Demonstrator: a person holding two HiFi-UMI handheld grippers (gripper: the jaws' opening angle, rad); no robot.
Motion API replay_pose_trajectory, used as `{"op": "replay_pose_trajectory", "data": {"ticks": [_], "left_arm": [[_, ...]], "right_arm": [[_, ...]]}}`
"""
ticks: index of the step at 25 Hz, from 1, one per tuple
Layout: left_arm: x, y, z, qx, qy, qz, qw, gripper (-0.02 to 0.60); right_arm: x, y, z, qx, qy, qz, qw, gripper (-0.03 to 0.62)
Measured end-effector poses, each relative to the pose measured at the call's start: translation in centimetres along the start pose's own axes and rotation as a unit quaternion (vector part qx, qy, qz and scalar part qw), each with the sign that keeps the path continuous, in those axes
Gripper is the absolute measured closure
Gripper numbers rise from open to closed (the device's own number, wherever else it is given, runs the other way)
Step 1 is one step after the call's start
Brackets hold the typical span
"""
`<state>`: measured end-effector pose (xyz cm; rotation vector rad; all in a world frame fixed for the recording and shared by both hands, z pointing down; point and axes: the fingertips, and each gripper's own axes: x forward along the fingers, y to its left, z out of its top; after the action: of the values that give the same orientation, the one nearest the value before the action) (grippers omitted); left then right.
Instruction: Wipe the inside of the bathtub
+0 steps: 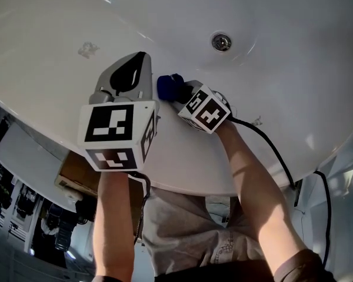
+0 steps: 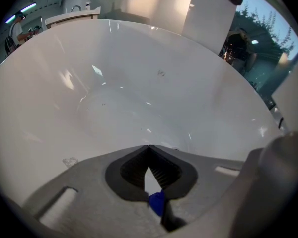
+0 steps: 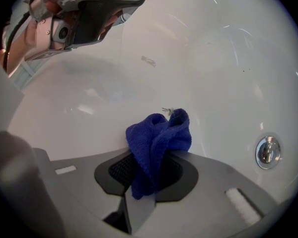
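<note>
A person leans over a white bathtub point(image 1: 282, 57) with a hand-held gripper in each hand. Both reach down inside the tub.

The right hand-held gripper point(image 1: 177, 91) has its jaws closed tight on a blue cloth point(image 1: 167, 87). In the right gripper view, the cloth point(image 3: 158, 140) is bunched up. It sticks out past the tips of the right hand-held gripper point(image 3: 155, 155) and hangs down between them too. The top of the cloth is right up against the white wall of the tub point(image 3: 213, 58). A round shiny metal plug point(image 3: 267, 152) sits in the wall, off to the right of the cloth. In the head view, the same plug point(image 1: 221, 42) is higher up the wall, apart from both grippers.

The left hand-held gripper point(image 1: 141, 57) is just beside the cloth, on its left. In the left gripper view, the tips of the left hand-held gripper point(image 2: 149, 148) touch each other and nothing is pinched between them. Only a small gap shows behind the tips, and a little bit of blue point(image 2: 156, 202) peeks through low down. Past the tips is the smooth white inside of the tub point(image 2: 139, 83).

A small grey mark point(image 1: 88, 50) is on the tub wall, to the left of the left gripper. A black cable point(image 1: 270, 148) runs back from the right gripper along the person's right arm point(image 1: 259, 187).
</note>
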<state>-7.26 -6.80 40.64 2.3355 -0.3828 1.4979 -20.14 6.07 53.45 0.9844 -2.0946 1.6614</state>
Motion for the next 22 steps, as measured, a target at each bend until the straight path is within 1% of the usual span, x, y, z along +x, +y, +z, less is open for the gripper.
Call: {"op": "replay_pose_trajectory", "data": {"ticks": [10,22], "left_arm": [[-1.7,-1.0,0.8,-0.004,0.004,0.009,0.9999,0.578],[-4.3,-1.5,0.0,-0.029,0.002,0.029,0.9992,0.577]], "right_arm": [[-2.2,3.9,-0.3,-0.009,0.001,0.024,1.0,0.505],[-5.0,8.7,-0.6,-0.033,0.006,0.053,0.998,0.503]]}}
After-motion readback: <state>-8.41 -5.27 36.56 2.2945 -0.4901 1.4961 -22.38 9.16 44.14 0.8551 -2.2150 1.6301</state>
